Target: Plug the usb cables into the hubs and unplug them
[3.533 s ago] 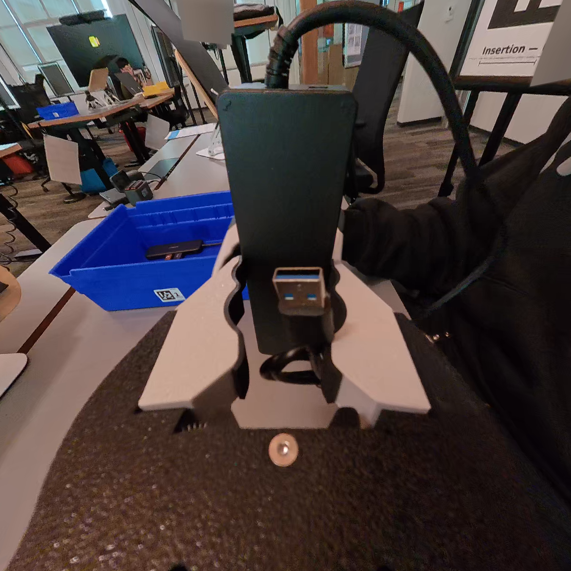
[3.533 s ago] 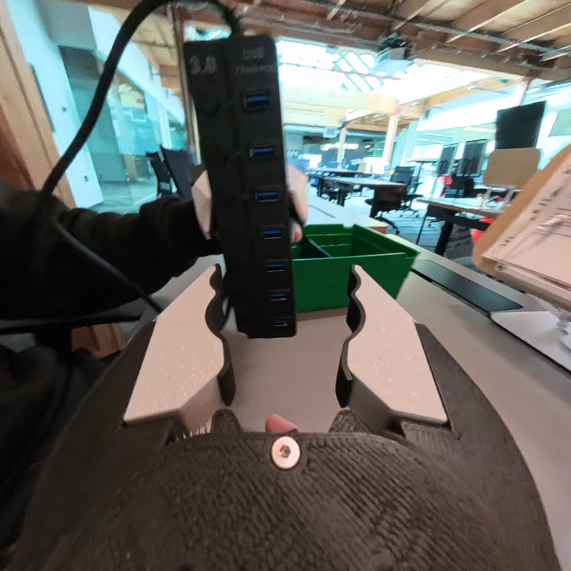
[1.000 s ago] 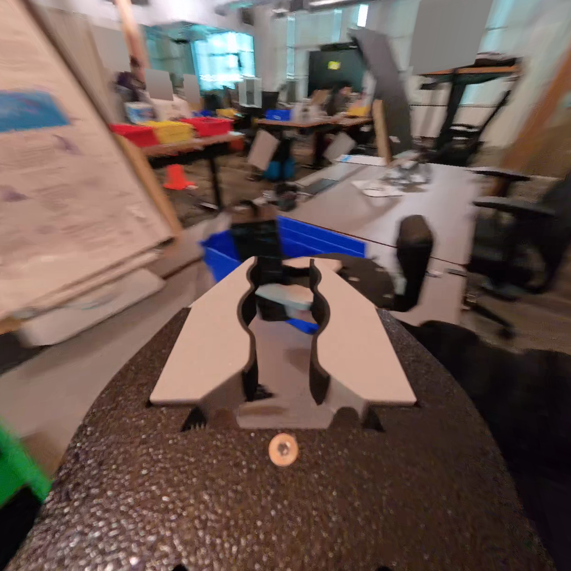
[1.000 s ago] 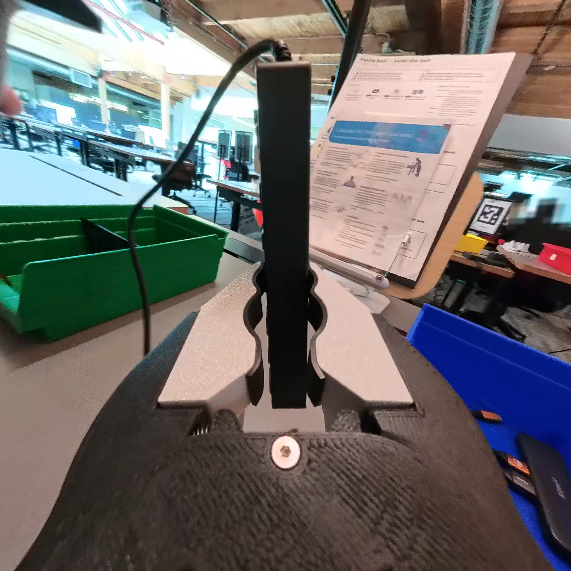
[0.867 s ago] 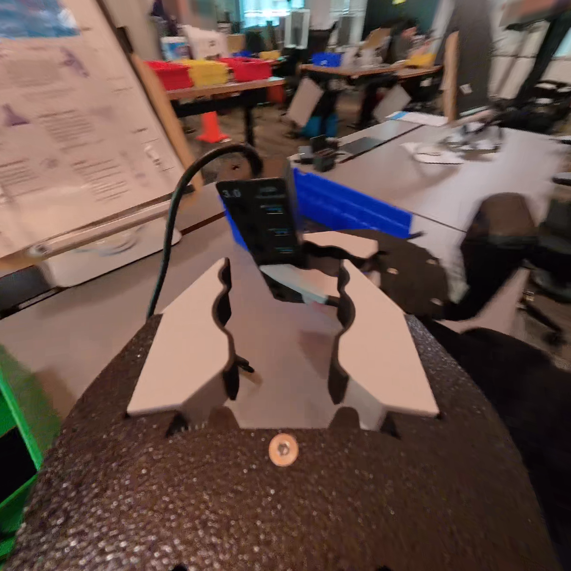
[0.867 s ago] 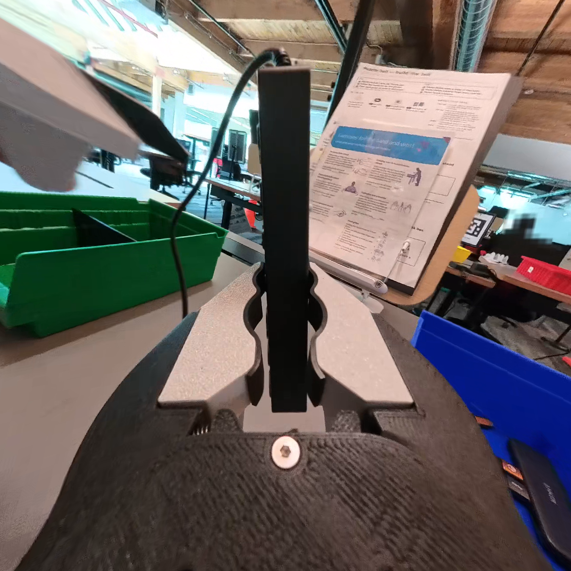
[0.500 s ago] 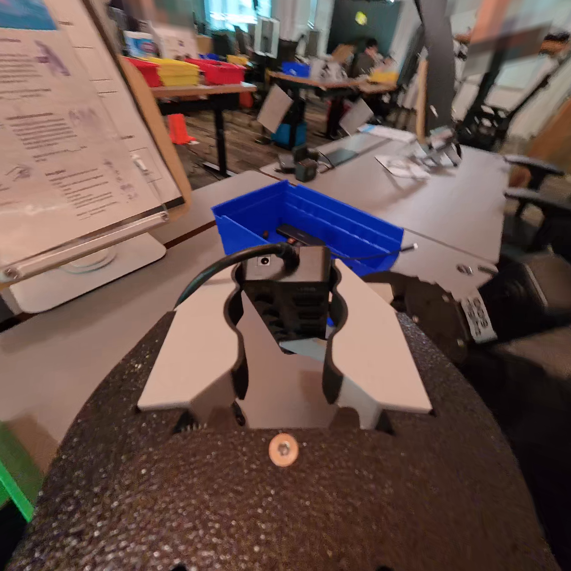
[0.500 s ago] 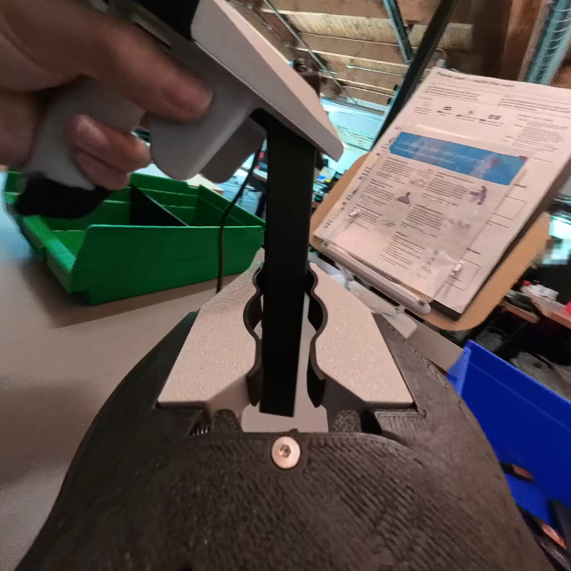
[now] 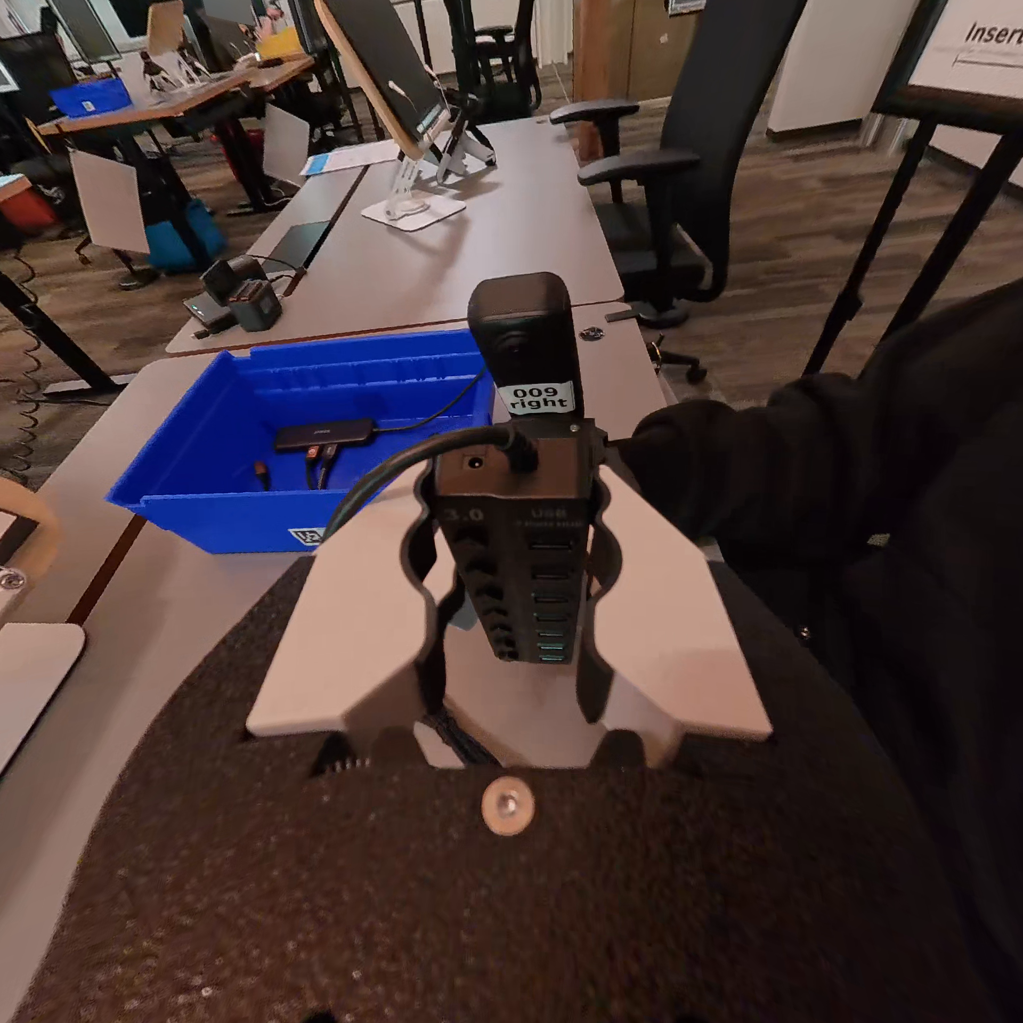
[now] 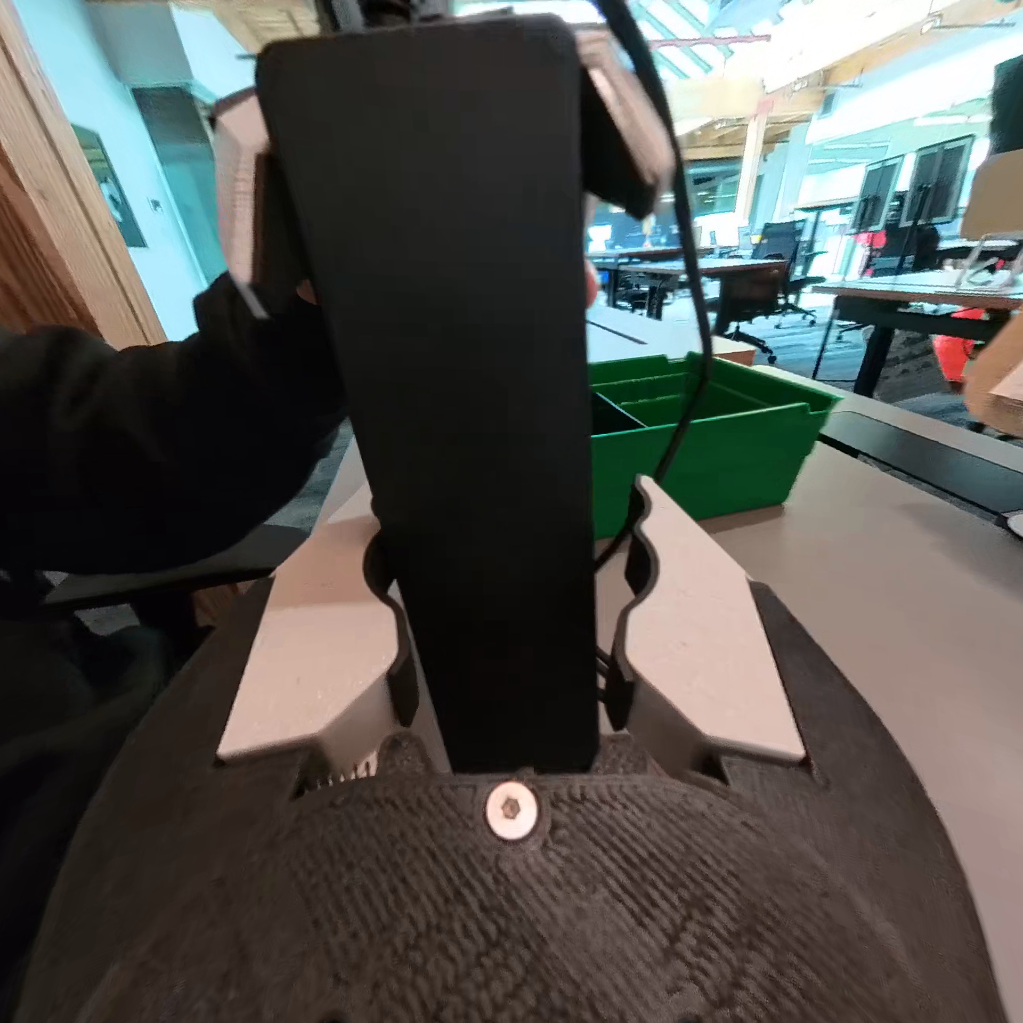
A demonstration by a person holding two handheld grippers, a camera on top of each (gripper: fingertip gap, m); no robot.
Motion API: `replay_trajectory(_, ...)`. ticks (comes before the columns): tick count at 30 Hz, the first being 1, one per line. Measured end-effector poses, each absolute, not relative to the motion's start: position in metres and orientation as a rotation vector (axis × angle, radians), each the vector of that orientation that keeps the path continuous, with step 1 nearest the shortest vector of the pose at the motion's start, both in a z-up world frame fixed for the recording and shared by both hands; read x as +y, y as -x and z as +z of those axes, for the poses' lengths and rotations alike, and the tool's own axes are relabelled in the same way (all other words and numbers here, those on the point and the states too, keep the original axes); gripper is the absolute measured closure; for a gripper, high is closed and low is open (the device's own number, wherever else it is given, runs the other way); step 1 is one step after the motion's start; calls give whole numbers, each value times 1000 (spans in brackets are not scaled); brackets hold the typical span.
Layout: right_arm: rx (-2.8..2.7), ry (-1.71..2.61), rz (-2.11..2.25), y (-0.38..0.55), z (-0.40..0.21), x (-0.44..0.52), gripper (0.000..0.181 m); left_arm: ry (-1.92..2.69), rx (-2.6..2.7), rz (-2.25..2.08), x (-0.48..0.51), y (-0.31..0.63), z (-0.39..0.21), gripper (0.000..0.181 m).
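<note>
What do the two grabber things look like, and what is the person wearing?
Each gripper, left and right, has two pale grey fingers with wavy black inner edges, a bumpy black body and one silver screw. A black camera with a white sticker tops the right one. The sleeves are black.

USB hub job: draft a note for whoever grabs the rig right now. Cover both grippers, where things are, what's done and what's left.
Left gripper: looks shut on the black multi-port hub near its cable end, ports facing its camera.
Right gripper: open; hub's lower end sits between its fingers, with a gap on one side.
Hub's own cable hangs loose off its top.
Blue bin: holds a slim hub and loose cables.
Green bin: on the table beyond the right gripper.
Done: nothing plugged; the visible ports look empty.
Left: plug a cable in, then unplug it.
</note>
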State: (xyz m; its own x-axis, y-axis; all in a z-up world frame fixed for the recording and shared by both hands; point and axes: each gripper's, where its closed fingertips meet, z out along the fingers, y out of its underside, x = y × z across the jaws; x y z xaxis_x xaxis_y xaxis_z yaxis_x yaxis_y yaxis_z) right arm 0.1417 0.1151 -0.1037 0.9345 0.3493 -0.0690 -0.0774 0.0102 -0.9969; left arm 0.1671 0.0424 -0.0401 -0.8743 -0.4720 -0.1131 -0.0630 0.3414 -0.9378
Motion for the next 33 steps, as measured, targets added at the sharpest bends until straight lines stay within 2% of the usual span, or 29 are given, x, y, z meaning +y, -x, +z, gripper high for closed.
replay_trajectory(1,-234,1524,344,-138,-103,115,105,476,2251,-1526,42,-168,-43,129)
replay_trajectory(6,-237,1536,325,-136,-105,118,114,457,2296,-1487,38,-166,-51,129)
replay_trajectory(30,-283,1559,214,-142,-123,124,116,494,2382,-1243,43,-171,-69,128)
replay_trajectory(33,-268,1532,220,-144,-120,123,116,565,2346,-1261,45,-171,-66,123)
